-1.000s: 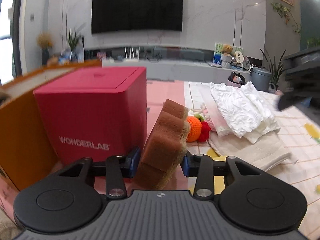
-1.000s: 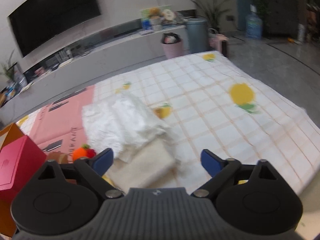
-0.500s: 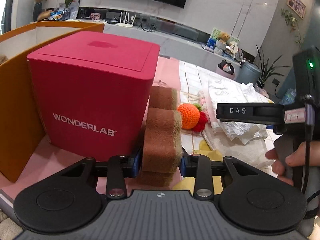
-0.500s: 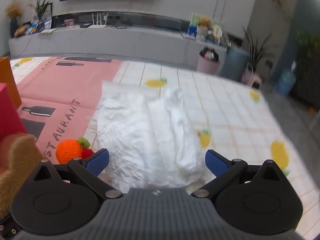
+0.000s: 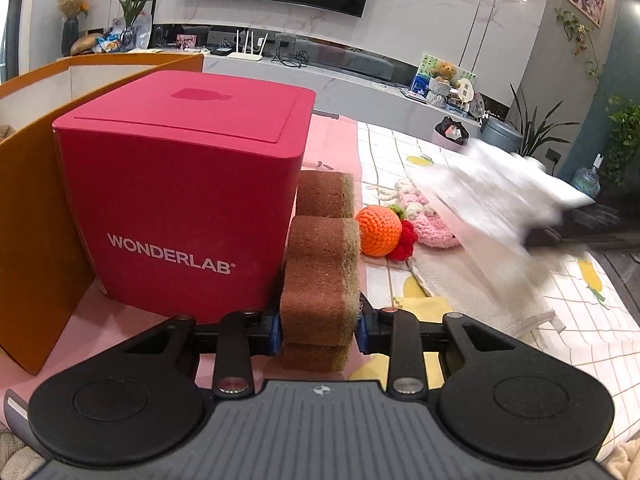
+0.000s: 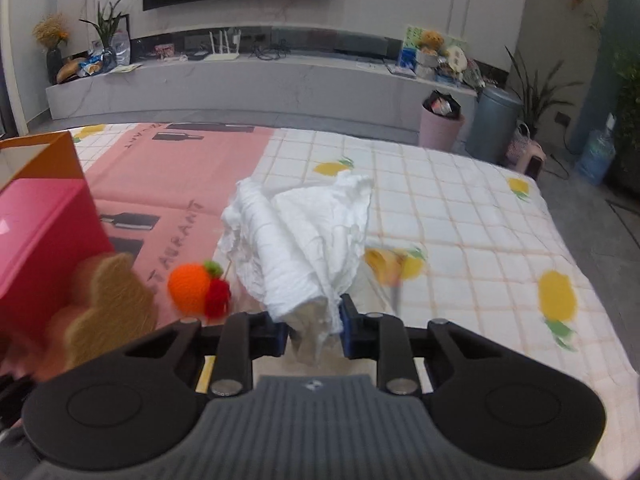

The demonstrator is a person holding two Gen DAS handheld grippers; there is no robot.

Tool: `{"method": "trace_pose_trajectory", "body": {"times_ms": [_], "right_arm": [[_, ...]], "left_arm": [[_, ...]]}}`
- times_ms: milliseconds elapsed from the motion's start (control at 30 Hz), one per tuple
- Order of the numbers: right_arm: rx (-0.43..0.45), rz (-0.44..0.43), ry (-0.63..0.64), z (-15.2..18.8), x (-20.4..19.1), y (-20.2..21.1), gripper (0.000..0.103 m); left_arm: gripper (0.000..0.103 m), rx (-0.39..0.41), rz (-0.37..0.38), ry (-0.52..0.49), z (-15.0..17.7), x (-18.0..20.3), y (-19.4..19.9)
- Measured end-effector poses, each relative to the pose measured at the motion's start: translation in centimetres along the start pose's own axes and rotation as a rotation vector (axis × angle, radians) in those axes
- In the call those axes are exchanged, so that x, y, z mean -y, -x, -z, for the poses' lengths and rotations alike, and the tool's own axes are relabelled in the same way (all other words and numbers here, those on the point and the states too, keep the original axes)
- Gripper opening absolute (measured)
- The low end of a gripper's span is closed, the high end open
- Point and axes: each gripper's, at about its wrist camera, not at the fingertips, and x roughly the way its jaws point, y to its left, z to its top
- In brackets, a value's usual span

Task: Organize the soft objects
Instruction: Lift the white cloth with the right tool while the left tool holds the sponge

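Note:
A brown wavy sponge (image 5: 320, 272) stands upright between the pads of my left gripper (image 5: 319, 326), which is shut on it, right beside the red WONDERLAB box (image 5: 180, 200). In the right wrist view the jaws of my right gripper (image 6: 314, 328) are closing, and the crumpled white cloth (image 6: 304, 240) is pinched between the pads and lifted off the table. The same white cloth (image 5: 492, 200) shows blurred at the right of the left wrist view. The sponge (image 6: 108, 300) is also at the lower left of the right wrist view.
An open orange box (image 5: 32, 220) stands behind and left of the red box. A crocheted orange with red berries (image 5: 378, 230) and a pink crocheted piece (image 5: 432, 228) lie beside a folded beige towel (image 5: 460, 284). A checked lemon-print tablecloth (image 6: 460, 208) covers the table's right side.
My right gripper went from wide open to closed on the white cloth and raised it. The left gripper turned the sponge upright next to the red box.

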Motion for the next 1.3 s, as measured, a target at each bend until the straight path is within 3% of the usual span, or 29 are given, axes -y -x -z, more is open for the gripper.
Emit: {"method": "trace_pose_trajectory", "body": {"times_ms": [167,267,300,333,367,500,667,700,767,833,867,900,1033,1200,1300], "right_arm": [[-0.211,0.028,-0.036,3.5,3.2,-0.2,0.026],[-0.275,0.066,-0.076,4.3,4.6,-1.6,0.038],[-0.279,0.077,-0.084,4.2,4.8,-1.7,0.058],[-0.277,0.097,-0.085,4.0,4.9,-1.6,0.091],[-0.251,0.115,-0.077,3.9,5.0,-1.3,0.101],[-0.162,0.043,-0.016,3.3,5.0,-0.3,0.100],[-0.181,0.058,-0.045,3.2,6.6,-2.1,0.100],[-0.171,0.046,-0.079,3.2,7.2,-2.2,0.099],[-0.156,-0.005,-0.160,3.0,8.3,-2.2,0.081],[-0.163,-0.056,-0.255,3.0,9.4,-2.5,0.048],[-0.167,-0.058,-0.278,3.0,9.6,-2.7,0.040],[-0.170,-0.039,-0.284,3.1,9.7,-2.7,0.024],[-0.114,-0.041,-0.326,3.1,10.2,-0.8,0.015],[-0.032,0.057,-0.307,2.7,10.4,3.1,0.014],[0.014,0.036,-0.337,2.7,11.0,4.3,0.014]], "left_arm": [[0.038,0.000,-0.004,-0.006,0.0,0.3,0.0],[0.038,0.002,-0.010,-0.015,0.0,0.5,-0.1],[0.038,0.003,-0.012,-0.022,0.1,0.6,-0.1],[0.038,0.006,-0.017,-0.036,0.2,0.7,-0.2],[0.038,0.012,-0.023,-0.056,0.3,1.0,-0.2],[0.038,0.014,-0.032,-0.075,0.4,1.4,-0.5],[0.038,0.007,-0.031,-0.080,0.5,1.3,-0.6],[0.038,0.006,-0.034,-0.080,0.5,1.3,-0.6],[0.038,0.001,-0.037,-0.070,0.5,1.3,-0.6],[0.038,-0.001,-0.037,-0.070,0.5,1.2,-0.7],[0.038,-0.001,-0.039,-0.073,0.5,1.2,-0.7],[0.038,-0.001,-0.039,-0.076,0.5,1.2,-0.8],[0.038,-0.004,-0.039,-0.074,0.6,1.1,-0.8],[0.038,-0.003,-0.039,-0.074,0.6,1.1,-0.9],[0.038,-0.002,-0.040,-0.078,0.6,1.1,-0.9]]}}
